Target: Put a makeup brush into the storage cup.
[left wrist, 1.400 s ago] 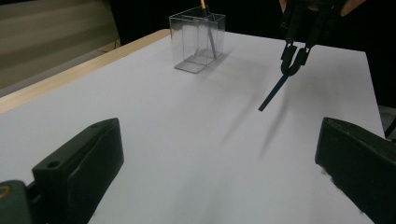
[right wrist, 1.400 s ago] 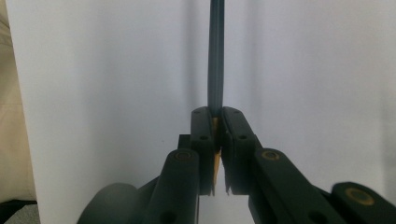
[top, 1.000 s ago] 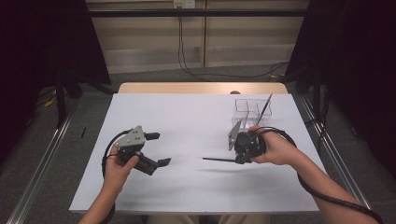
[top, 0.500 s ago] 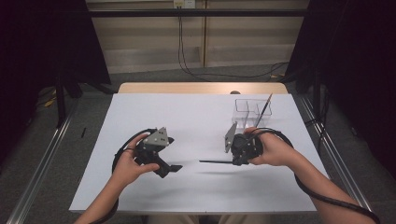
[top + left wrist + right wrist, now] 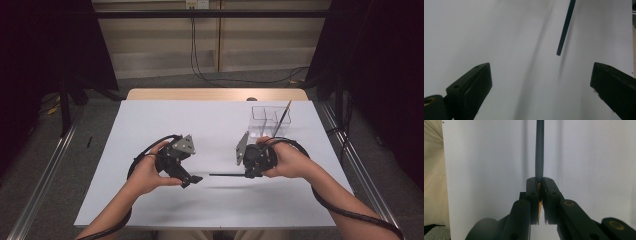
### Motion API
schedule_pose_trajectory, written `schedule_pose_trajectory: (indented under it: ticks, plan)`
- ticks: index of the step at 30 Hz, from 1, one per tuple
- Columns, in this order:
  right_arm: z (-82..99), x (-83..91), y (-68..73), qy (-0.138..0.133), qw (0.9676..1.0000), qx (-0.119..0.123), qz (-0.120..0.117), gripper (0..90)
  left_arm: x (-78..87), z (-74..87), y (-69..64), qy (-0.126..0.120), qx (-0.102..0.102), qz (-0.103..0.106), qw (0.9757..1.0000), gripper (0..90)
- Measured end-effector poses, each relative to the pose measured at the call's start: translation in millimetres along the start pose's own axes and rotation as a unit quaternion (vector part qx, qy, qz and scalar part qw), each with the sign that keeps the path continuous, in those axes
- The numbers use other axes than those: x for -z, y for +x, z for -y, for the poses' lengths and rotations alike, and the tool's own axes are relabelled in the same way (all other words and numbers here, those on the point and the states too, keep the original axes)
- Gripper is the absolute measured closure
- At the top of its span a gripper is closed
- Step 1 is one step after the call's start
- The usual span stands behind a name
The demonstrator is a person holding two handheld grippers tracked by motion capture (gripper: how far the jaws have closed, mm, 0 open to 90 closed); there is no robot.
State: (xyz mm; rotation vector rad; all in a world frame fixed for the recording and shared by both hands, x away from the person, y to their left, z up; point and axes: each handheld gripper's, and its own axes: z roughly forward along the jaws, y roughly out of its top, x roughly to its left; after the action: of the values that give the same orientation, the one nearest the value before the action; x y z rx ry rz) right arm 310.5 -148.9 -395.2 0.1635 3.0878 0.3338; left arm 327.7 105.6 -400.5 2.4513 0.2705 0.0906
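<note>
The right claw (image 5: 246,174) clamps a thin dark rod (image 5: 226,175), probably a brush, level toward the wide-open left claw (image 5: 192,180) for handover.

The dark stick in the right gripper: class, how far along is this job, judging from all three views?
Done: the right gripper is shut on the dark stick, lifted level above the white table cover. In hand: the left gripper, open, faces the stick's free end, which is not yet between its fingers. Left: probably a handover. One brush already leans in the clear organiser.
</note>
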Motion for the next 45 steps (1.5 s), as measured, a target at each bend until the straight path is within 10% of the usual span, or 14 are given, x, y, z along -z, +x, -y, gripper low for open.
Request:
schedule_pose_trajectory:
  ticks: [18, 45]
  plan:
    - [-8.3, 1.5, 0.5, -0.004, 0.9999, 0.01, -0.001, 84.2, -29.4, -22.2, -3.8, 0.073, -0.03, 0.031, 0.9964, 24.9]
    - [-15.7, 3.6, 1.2, -0.02, 0.9997, 0.016, 0.006, 84.2, -39.8, -32.6, -9.4, 0.095, -0.085, 0.066, 0.9897, 78.9]
